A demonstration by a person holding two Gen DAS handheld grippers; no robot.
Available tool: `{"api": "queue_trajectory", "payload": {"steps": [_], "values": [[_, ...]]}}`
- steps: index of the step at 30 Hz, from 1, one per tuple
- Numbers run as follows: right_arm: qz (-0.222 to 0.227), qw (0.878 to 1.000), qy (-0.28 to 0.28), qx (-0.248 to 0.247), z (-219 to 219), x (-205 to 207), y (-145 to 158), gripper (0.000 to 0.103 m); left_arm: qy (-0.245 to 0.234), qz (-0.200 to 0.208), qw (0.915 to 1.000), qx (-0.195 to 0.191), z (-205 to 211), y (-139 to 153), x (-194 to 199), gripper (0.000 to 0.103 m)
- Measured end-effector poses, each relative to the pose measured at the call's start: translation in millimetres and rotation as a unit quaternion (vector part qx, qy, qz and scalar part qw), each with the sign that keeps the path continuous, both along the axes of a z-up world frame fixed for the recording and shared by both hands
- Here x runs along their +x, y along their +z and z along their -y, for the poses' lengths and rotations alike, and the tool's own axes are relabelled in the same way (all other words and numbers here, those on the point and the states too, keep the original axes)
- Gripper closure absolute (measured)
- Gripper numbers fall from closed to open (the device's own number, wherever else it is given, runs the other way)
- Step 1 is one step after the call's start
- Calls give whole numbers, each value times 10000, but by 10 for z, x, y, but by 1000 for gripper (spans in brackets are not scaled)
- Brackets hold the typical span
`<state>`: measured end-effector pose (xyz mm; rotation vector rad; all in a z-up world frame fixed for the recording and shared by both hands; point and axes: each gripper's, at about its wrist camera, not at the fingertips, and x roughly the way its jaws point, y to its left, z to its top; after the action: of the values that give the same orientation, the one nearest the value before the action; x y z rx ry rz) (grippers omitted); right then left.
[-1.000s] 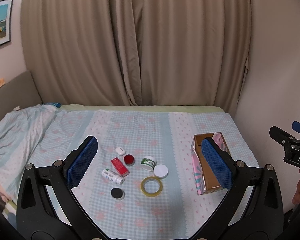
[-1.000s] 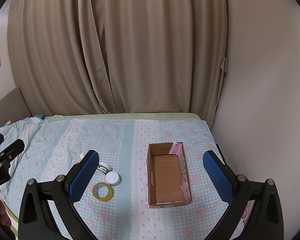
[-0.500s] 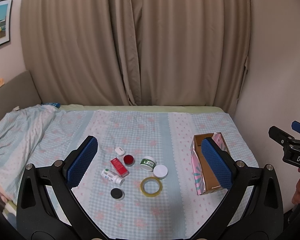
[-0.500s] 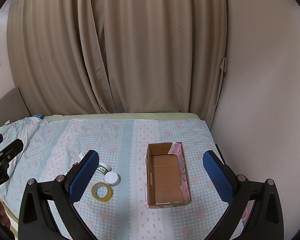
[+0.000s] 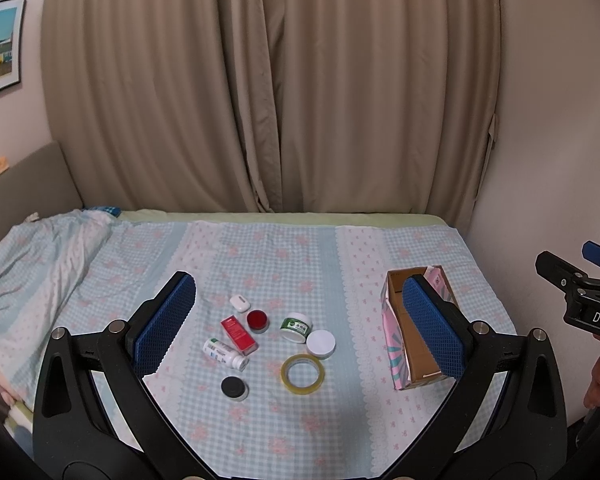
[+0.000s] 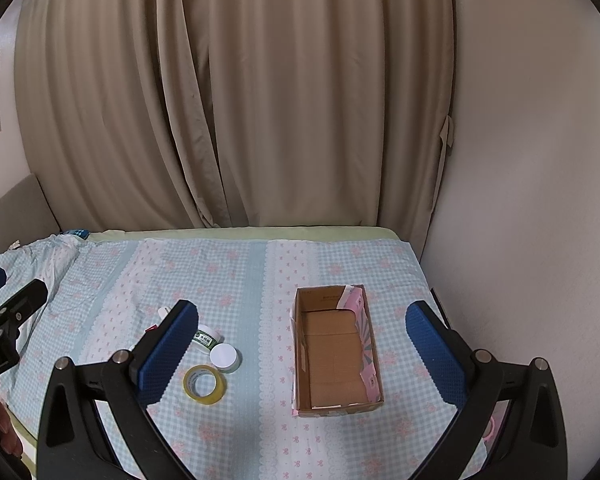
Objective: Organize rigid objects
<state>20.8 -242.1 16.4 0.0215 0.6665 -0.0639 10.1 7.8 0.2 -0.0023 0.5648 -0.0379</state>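
Note:
Several small items lie on the checked bedspread: a tape roll (image 5: 302, 373) (image 6: 204, 384), a white-lidded jar (image 5: 320, 344) (image 6: 224, 357), a green-label jar (image 5: 296, 327) (image 6: 207, 338), a red box (image 5: 238, 333), a red-lidded jar (image 5: 257, 320), a white pill bottle (image 5: 225, 353), a black-lidded jar (image 5: 233, 387) and a small white case (image 5: 240, 303). An empty pink cardboard box (image 6: 336, 348) (image 5: 420, 356) stands to their right. My left gripper (image 5: 298, 332) is open and empty above the items. My right gripper (image 6: 300, 348) is open and empty above the box.
Rumpled bedding (image 5: 32, 264) lies at the left. Beige curtains (image 5: 268, 100) hang behind the bed, and a wall (image 6: 532, 200) borders its right side. The right gripper's body (image 5: 580, 296) shows at the left view's right edge.
Both grippers have barely moved; the scene has shifted very slightly. Nothing was taken hold of or let go.

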Motion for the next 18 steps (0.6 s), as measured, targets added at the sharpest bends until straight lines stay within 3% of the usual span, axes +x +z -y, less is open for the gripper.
{"api": "queue_trajectory", "payload": {"steps": [18], "values": [[15, 10000, -20, 42, -8, 37, -17, 0, -39, 17, 10000, 4, -17, 21, 23, 0]]}}
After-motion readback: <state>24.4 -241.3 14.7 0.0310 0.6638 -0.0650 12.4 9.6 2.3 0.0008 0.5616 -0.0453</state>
